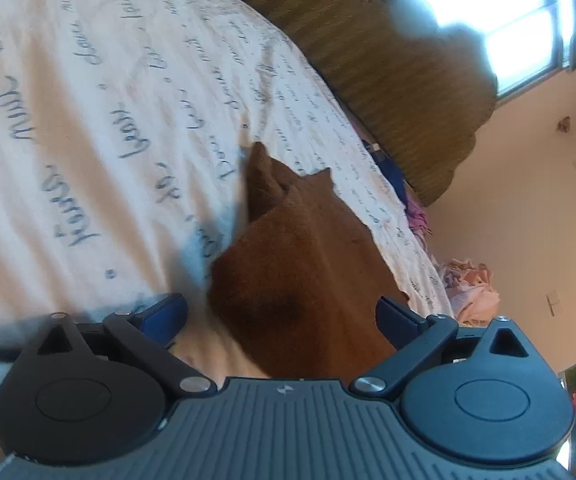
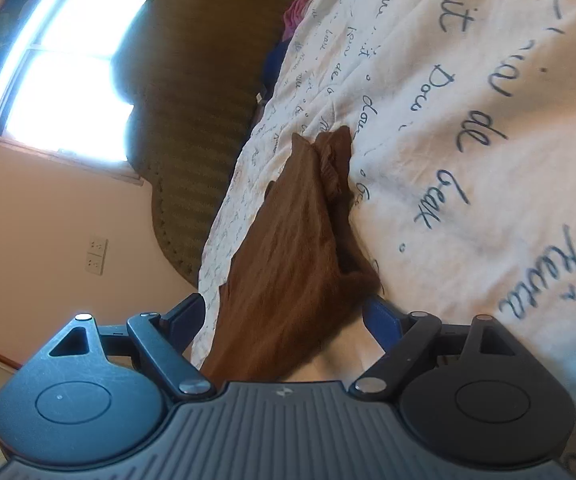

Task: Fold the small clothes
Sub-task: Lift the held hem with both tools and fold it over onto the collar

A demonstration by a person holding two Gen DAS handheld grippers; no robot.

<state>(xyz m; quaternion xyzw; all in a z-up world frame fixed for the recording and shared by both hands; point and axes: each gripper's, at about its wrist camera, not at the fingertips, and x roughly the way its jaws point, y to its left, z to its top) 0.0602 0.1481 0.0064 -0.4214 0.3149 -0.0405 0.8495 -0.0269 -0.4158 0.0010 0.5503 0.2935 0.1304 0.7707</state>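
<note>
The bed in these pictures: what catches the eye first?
A rust-brown small garment lies crumpled on the white bedspread printed with dark handwriting, between the open blue-padded fingers of the left gripper and the right gripper. Behind it stands an olive-green ribbed headboard, under a glaring bright window.

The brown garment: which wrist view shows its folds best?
The right wrist view: the brown garment lies long on the bedspread, its ridge and layered right edge sharp. The left wrist view shows the same garment blurrier, as a flatter patch with two pointed corners.
</note>
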